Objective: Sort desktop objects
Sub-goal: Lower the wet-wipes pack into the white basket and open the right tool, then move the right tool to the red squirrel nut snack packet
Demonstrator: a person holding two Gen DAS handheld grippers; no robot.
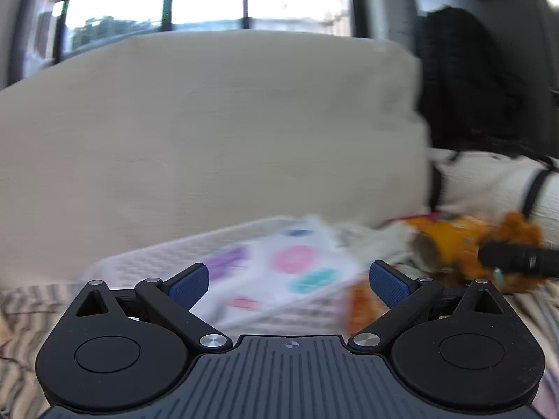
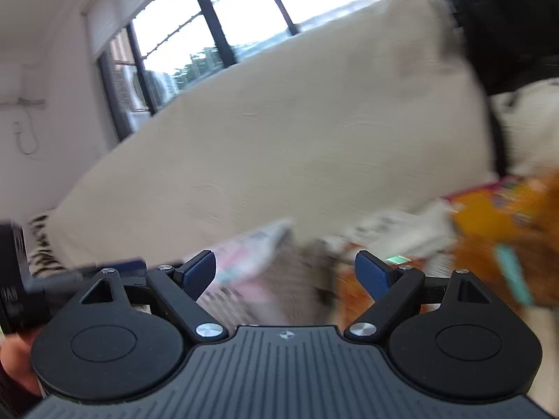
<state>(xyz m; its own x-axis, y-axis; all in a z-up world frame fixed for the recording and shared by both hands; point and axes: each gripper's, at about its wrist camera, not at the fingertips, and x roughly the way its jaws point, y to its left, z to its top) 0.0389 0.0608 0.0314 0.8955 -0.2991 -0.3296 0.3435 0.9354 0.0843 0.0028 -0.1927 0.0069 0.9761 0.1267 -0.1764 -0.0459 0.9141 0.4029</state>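
Grippers stood released at this moment. The left gripper point(image 1: 289, 282) had its blue pads spread wide with nothing pressed between them; the right gripper point(image 2: 285, 274) was likewise spread and gripped nothing.

Both views were motion-blurred. A white slatted basket point(image 1: 146, 262) lay ahead of the left gripper on striped bedding point(image 1: 28, 300), in front of a large beige cushion point(image 1: 209, 139). A white packet with pink, purple and teal patches point(image 1: 290, 272) rested tilted in or on the basket, just beyond the open left pads; whether it touched them could not be told. To the right lay an orange packet point(image 1: 450, 234) and, beside it, a brown plush toy point(image 1: 520, 237). The right wrist view showed the same white packet point(image 2: 251, 248) and plush toy point(image 2: 489, 255).

Step in hand, as judged: between placements, with the white packet apparently deposited and loose items remaining outside the basket.

Next move, as judged: select one remaining item, likely the orange packet or the toy, align open pads around it, then clamp.
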